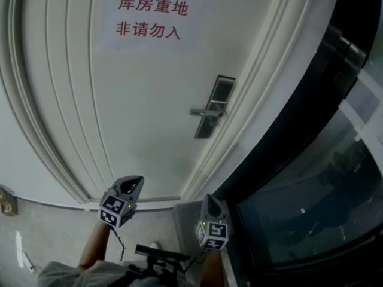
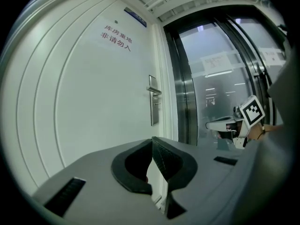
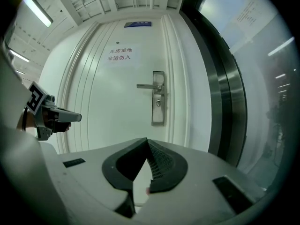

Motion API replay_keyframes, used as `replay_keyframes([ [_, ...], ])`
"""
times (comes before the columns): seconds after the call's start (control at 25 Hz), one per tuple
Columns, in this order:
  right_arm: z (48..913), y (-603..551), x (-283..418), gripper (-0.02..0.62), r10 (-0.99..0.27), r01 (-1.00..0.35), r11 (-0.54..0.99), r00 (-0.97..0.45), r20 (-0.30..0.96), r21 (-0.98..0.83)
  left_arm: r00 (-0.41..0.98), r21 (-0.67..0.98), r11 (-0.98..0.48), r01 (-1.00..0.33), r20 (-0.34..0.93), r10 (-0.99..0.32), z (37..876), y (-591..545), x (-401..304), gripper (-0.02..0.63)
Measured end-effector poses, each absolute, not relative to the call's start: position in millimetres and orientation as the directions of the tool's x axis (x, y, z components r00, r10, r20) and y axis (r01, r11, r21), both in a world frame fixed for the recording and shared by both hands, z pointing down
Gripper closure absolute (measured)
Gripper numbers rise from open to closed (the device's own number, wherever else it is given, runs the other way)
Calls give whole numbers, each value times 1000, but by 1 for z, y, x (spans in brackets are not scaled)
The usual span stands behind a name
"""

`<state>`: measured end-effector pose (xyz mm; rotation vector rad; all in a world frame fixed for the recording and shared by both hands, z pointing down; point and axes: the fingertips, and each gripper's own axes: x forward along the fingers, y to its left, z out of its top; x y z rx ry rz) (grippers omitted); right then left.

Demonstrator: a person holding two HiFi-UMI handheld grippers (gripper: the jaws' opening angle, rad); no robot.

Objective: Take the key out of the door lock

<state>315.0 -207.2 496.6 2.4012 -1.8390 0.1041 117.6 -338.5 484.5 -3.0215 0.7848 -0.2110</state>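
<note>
Held low before a tall white panelled door [image 1: 137, 100], well apart from it: grey plastic left gripper [image 1: 133, 183], clenched on nothing, and grey plastic right gripper [image 1: 210, 201], likewise clenched and empty, side by side. Near the door's right edge, an upright silver metal lock plate [image 3: 158, 118] with a lever handle [image 3: 147, 86] pointing left. Just below the lever, a small keyhole fitting [image 3: 159, 102], too small to make out the key in it. High on the door, a red-lettered notice [image 1: 149, 18]. Right of the door frame, dark glass panels [image 1: 311, 184].
</note>
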Motion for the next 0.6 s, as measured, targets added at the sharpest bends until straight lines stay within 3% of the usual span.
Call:
replay_keyframes([
  [0.6,482,-281,372,583,-974,-975,-200,209,92,96,837,-49,-845,-532,116,-534,482,-398,167,601],
])
